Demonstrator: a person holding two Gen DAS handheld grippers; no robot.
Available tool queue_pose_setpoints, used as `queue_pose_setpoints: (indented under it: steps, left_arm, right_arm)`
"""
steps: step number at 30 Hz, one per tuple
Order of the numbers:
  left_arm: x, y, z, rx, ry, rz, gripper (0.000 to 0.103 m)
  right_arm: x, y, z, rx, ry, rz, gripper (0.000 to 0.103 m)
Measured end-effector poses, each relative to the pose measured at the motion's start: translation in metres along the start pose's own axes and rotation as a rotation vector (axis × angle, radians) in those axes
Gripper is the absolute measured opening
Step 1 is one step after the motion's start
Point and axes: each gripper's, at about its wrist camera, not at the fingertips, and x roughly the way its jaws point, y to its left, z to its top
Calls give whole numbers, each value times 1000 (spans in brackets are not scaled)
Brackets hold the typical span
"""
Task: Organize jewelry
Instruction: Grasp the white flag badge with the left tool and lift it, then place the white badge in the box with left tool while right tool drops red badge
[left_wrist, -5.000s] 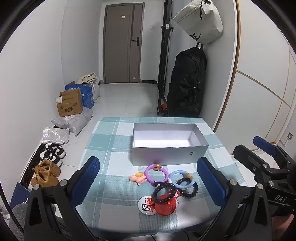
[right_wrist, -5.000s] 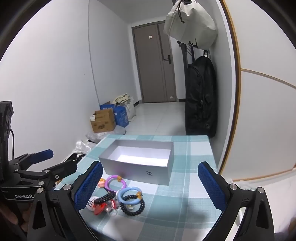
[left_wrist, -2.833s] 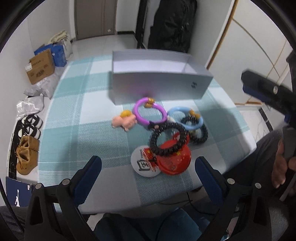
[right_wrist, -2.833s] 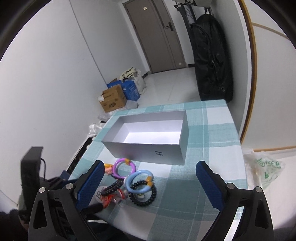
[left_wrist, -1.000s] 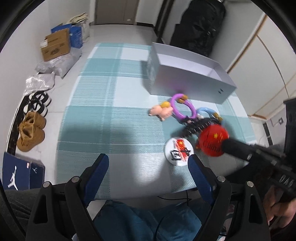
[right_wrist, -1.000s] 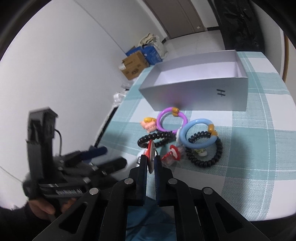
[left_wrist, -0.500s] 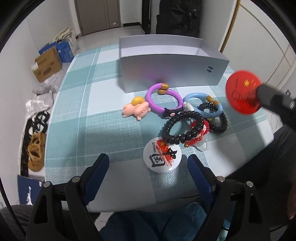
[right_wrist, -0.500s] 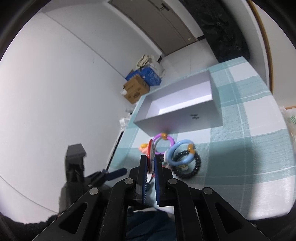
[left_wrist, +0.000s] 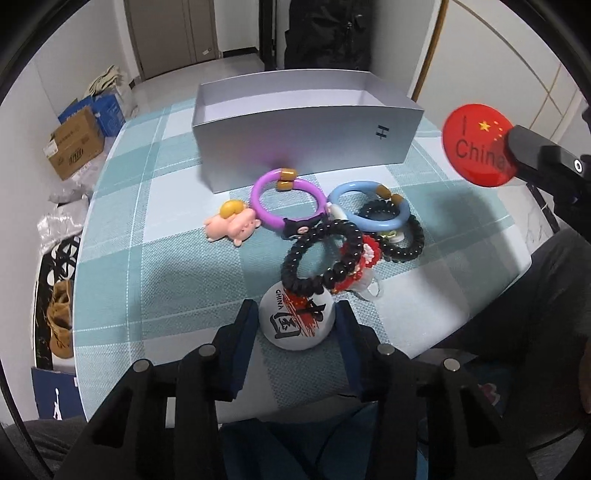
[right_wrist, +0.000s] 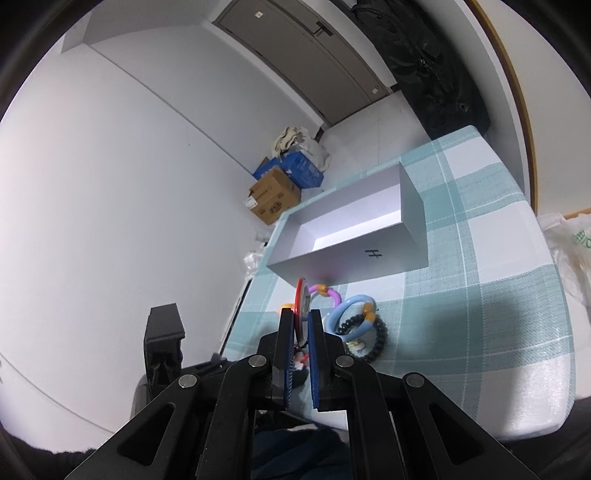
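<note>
Box (left_wrist: 303, 136) sits empty; right gripper (right_wrist: 300, 325) clamps red badge (left_wrist: 476, 144), left gripper (left_wrist: 295, 325) closing around white badge (left_wrist: 297, 319).

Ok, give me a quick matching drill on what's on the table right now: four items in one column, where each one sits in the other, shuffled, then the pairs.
Items:
1. red badge
2. white badge
3. purple ring
4. pig charm

Places:
A. on the cloth between the closing jaws of the left gripper
B. left of the rings, alone on the cloth
C. clamped in the right gripper, off the table
D. right in front of the grey box

Pairs: 1-C, 2-A, 3-D, 4-B
</note>
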Motion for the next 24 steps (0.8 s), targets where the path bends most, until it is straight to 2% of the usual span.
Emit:
queue_pose_setpoints:
  steps: [3, 11, 18, 24]
  left_arm:
    - [-6, 8, 1, -55, 5, -49, 37]
    - [-39, 27, 6, -161, -61, -177, 37]
    - [-54, 31, 27, -188, -135, -215, 37]
    - [-61, 38, 71, -160, -208, -217, 37]
  right_arm:
    - [-1, 0, 1, 2, -3, 5, 6]
    - [1, 5, 10, -9, -10, 12, 6]
    - [2, 10, 29, -16, -31, 24, 6]
    - [7, 9, 56, -8, -47, 33, 6]
